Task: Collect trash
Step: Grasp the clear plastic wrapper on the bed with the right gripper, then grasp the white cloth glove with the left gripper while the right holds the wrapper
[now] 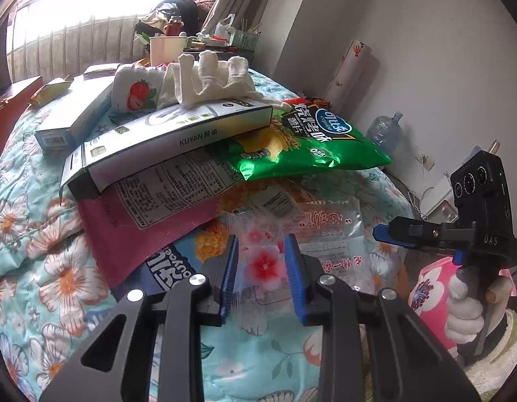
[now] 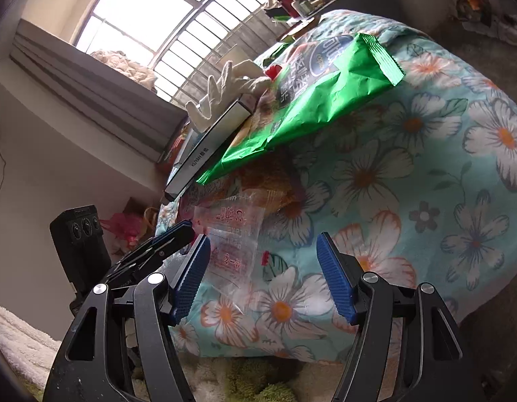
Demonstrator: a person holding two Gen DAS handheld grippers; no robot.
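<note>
Two grippers are hovering over the floral quilt (image 1: 41,268) — left gripper (image 1: 262,278) spread and straddling the clear plastic bag (image 1: 312,221), right gripper (image 2: 263,278) gaping wide, empty. That bag is lying flat below the green chip bag (image 1: 312,140) — probably feather-light, slippery, crinkly, so pinching its loose near edge looks best.

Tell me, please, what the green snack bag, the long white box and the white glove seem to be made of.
Green snack bag: probably metallised plastic film, glossy; it shows sharp creases and bright glints.
Long white box: looks like printed cardboard, smooth, slightly satin; straight folded edges and an open end flap.
White glove: seems knitted cotton-like fabric, matte; soft, limp fingers with visible texture.
</note>
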